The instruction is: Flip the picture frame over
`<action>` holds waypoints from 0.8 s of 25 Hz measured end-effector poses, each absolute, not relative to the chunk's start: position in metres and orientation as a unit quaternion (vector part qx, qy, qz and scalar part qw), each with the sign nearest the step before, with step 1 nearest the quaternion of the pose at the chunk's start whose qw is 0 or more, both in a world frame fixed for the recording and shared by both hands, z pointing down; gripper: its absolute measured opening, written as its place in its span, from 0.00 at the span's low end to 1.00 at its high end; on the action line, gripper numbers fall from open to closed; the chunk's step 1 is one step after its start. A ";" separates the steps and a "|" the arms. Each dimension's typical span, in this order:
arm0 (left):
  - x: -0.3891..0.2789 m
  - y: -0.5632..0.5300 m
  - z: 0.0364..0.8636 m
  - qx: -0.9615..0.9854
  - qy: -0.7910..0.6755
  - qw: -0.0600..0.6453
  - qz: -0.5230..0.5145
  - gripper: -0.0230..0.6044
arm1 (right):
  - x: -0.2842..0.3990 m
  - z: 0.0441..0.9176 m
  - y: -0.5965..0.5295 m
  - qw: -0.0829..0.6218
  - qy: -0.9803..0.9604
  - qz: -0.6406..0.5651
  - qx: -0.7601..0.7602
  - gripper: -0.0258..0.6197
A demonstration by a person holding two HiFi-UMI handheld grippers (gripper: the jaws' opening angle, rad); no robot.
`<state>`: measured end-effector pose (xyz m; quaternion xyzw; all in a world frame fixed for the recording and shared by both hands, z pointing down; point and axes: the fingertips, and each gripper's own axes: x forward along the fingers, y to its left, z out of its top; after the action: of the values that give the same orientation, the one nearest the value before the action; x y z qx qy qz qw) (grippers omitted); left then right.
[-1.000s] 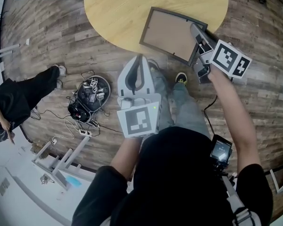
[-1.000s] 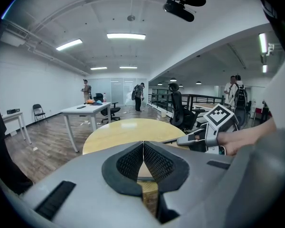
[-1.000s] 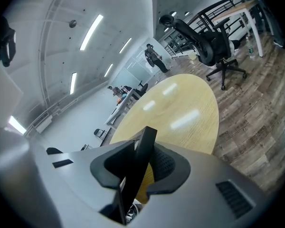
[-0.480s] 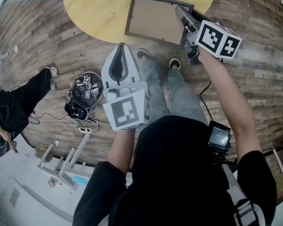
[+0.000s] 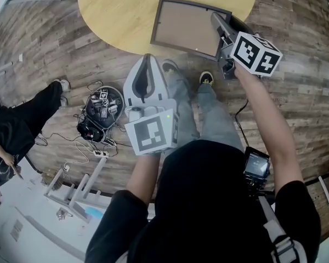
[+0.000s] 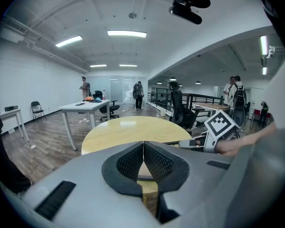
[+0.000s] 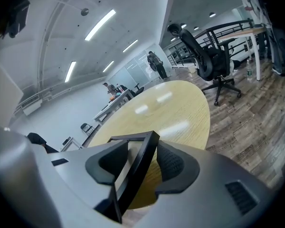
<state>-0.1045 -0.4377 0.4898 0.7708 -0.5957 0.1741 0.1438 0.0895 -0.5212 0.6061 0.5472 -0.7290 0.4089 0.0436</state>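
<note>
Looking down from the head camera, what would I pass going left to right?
A bystander's dark trouser leg, tangle of cables on the floor, left tool, picture frame, right tool, its jaws opening with the frame's edge between them.

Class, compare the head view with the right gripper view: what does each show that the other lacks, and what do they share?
Only the head view: the left gripper, shut and empty, and a tangle of cables on the floor. Only the right gripper view: an office chair and ceiling lights. Both: the round table, and the picture frame between the right gripper's opening jaws.
</note>
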 end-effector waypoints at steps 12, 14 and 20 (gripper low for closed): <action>-0.109 -0.444 0.496 0.768 -0.599 0.156 0.167 0.07 | 0.091 0.621 -0.524 0.171 -0.753 0.269 0.575 0.34; -0.111 -0.444 0.499 0.769 -0.597 0.151 0.172 0.07 | 0.086 0.614 -0.526 0.190 -0.765 0.228 0.572 0.34; -0.108 -0.447 0.488 0.774 -0.592 0.151 0.167 0.07 | 0.069 0.570 -0.525 0.233 -0.793 0.107 0.552 0.34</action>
<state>-0.1080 -0.4472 0.4884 0.7740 -0.5918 0.1668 0.1513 0.0686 -0.5251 0.5700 0.5519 -0.7935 0.1073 0.2331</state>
